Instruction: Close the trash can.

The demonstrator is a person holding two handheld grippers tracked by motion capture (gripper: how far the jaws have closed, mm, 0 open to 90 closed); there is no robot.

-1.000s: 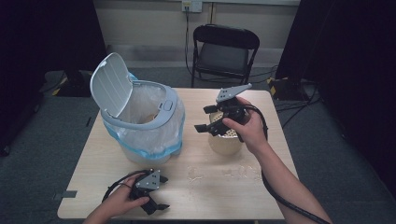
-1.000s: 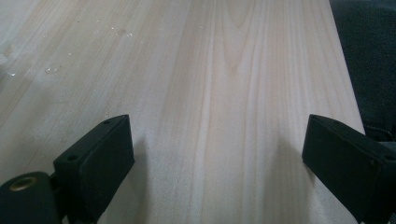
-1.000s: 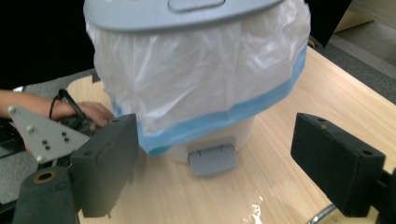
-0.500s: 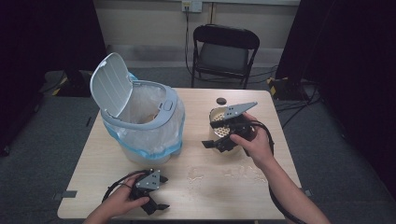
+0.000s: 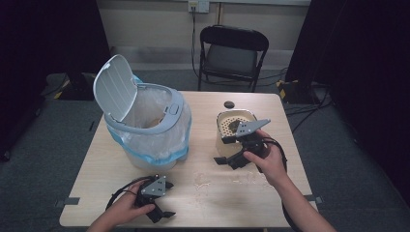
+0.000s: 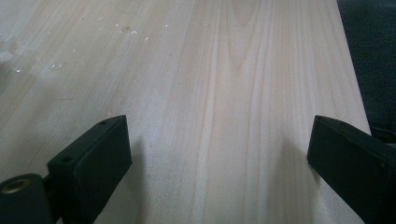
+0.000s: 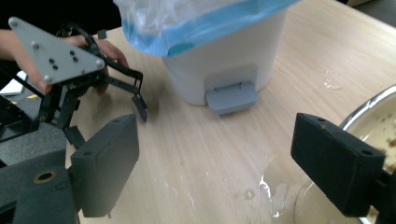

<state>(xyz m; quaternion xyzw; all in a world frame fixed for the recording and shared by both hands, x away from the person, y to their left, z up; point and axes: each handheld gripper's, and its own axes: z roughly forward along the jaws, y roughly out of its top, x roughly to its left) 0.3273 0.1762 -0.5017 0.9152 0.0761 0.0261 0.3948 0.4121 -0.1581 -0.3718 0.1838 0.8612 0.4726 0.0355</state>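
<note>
A white pedal bin (image 5: 145,128) with its lid up and a clear, blue-edged liner stands at the table's left. A cream bowl (image 5: 232,126) with a perforated inside and a dark scrap in it sits at the right. My right gripper (image 5: 223,151) hovers open just in front of the bowl, nothing between its jaws. In the right gripper view (image 7: 217,149) the bowl's rim (image 7: 373,116) lies beside the right jaw and the bin's pedal (image 7: 231,95) is ahead. My left gripper (image 5: 168,200) rests open near the front edge, over bare wood (image 6: 219,149).
Wet smears and crumbs (image 5: 208,181) mark the table between the grippers. A small dark round thing (image 5: 228,104) lies at the table's back edge. A black folding chair (image 5: 232,53) stands behind the table. Dark carpet surrounds it.
My right gripper has drawn back from over the bowl toward the person and lowered in front of it. The left gripper has stayed put.
</note>
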